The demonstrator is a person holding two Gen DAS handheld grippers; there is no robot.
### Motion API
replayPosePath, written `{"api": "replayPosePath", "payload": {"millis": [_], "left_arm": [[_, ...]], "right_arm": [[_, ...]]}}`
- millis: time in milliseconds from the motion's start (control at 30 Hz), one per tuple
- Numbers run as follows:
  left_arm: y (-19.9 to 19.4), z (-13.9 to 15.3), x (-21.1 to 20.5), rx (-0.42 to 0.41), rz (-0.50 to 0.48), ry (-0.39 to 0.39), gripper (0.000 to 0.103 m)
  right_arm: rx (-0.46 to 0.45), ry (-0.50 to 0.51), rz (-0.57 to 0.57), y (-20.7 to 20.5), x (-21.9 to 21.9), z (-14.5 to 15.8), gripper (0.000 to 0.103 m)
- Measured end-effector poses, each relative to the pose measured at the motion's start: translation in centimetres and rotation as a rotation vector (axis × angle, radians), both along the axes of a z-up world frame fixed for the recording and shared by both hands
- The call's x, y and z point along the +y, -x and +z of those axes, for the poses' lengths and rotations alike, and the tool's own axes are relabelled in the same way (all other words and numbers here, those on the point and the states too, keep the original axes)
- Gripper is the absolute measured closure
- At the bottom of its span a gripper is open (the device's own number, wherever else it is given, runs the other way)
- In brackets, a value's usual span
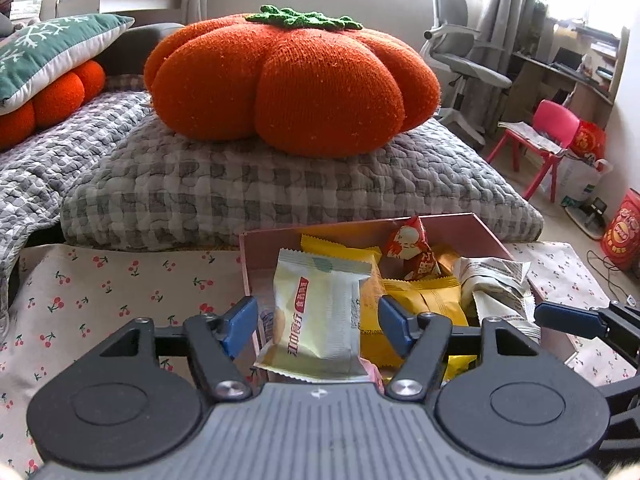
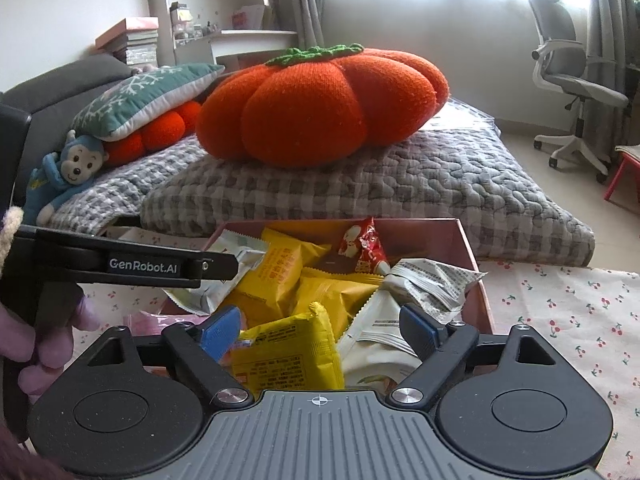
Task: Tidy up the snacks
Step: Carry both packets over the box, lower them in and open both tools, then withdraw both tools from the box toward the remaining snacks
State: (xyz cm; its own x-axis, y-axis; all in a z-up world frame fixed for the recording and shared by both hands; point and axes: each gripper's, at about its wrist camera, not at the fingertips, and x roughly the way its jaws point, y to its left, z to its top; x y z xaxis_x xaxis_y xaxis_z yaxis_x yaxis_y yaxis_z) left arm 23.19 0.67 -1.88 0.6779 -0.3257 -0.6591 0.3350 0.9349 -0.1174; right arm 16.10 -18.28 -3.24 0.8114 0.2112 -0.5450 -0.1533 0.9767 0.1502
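a big orange pumpkin cushion [image 1: 288, 80] sits on the grey checked quilt [image 1: 280, 196] at twelve o'clock of both views, well behind the work. below it, on the cherry-print cloth [image 1: 100, 292], stands the pink box [image 1: 486, 232], heaped with snack packets: yellow ones [image 2: 280, 268], white ones and a small red packet [image 1: 412, 252] toward the far wall at one o'clock. the left gripper [image 1: 318, 324] hangs over the box's near left corner, jaws about half apart, and a pale green-white packet [image 1: 320, 312] stands between the blue pads; they flank its sides, with a gap showing at the left pad. the right gripper [image 2: 320, 332] has its jaws spread wide over the box's near edge, with a yellow packet [image 2: 288, 352] lying loose between them nearer the nine o'clock pad and a white packet [image 2: 376, 344] beside the three o'clock pad.
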Motion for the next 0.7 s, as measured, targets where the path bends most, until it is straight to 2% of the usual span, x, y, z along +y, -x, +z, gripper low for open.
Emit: {"api": "replayPosePath", "payload": {"millis": [700], "left_arm": [[6.2,1.1,-0.5,0.007,0.005,-0.010,0.021]], "right_arm": [[-0.001,0.026,0.027,5.8,-2.2,2.3,0.011]]}}
